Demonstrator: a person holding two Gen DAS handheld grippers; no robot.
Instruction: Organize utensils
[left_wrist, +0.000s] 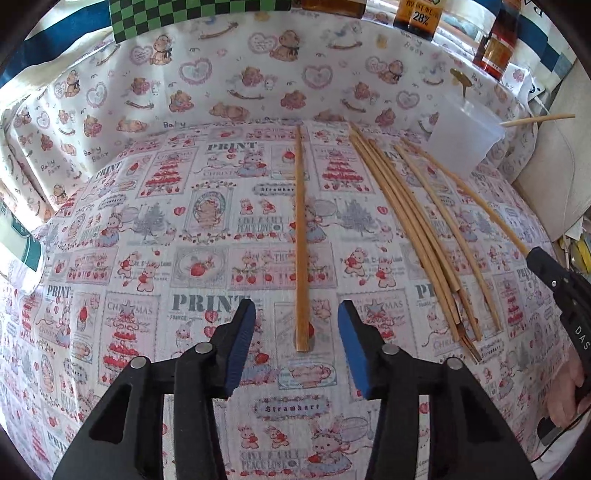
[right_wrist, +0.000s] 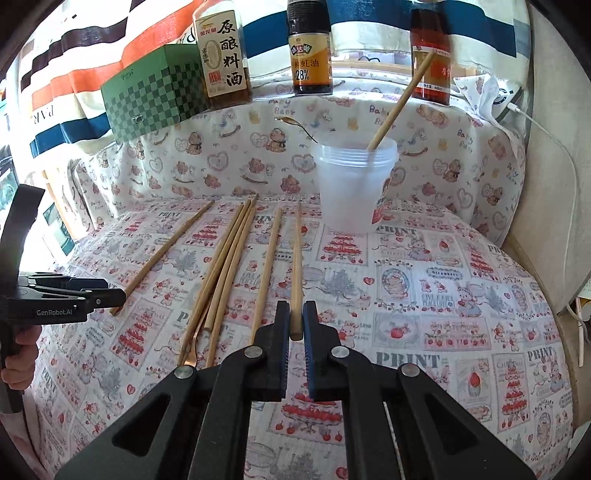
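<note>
We've got right gripper (right_wrist: 295, 325) jaws pinched on butt end of chopstick (right_wrist: 295, 266), lower centre of frame. Left gripper (left_wrist: 297, 325) jaws wide, empty, straddling single chopstick (left_wrist: 301, 240). Sticks light, stiff, rolly; we grab thick end. Cup (right_wrist: 351, 192) upper right.

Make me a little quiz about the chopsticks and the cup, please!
1. True or false: the right hand-held gripper is closed on a pale wooden chopstick.
2. How many wooden chopsticks stand inside the clear round plastic cup? A) none B) one C) three
3. Fill in the gap: the left hand-held gripper is ____, with a lone wooden chopstick lying on the printed strawberry cloth between its fingers.
Key: 1 true; 2 B; 3 open.
</note>
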